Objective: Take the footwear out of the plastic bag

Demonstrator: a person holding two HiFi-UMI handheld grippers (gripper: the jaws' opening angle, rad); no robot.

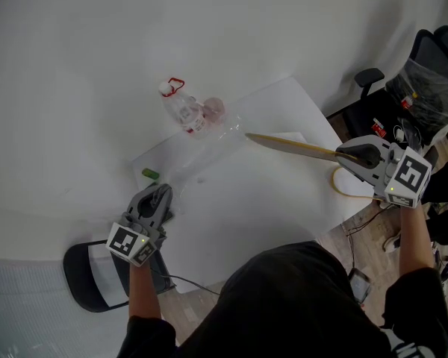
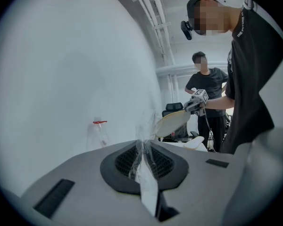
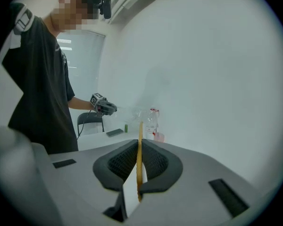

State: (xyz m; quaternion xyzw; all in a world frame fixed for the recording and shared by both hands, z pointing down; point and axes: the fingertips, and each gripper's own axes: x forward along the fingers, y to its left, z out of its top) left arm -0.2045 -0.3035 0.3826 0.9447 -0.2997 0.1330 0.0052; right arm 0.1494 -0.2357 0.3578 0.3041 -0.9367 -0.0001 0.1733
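Seemingly almost done, the left hand-held gripper point(image 1: 160, 193) clamps the clear plastic bag point(image 1: 209, 145) by the left edge of the surface point(image 1: 246, 200), the right hand-held gripper point(image 1: 348, 154) pinches a flat slipper point(image 1: 291, 145) about clear of the bag's mouth, and a second slipper point(image 1: 349, 186) lies at the right edge.

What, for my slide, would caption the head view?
Left gripper clamps the plastic bag; right gripper holds a thin tan slipper aloft.
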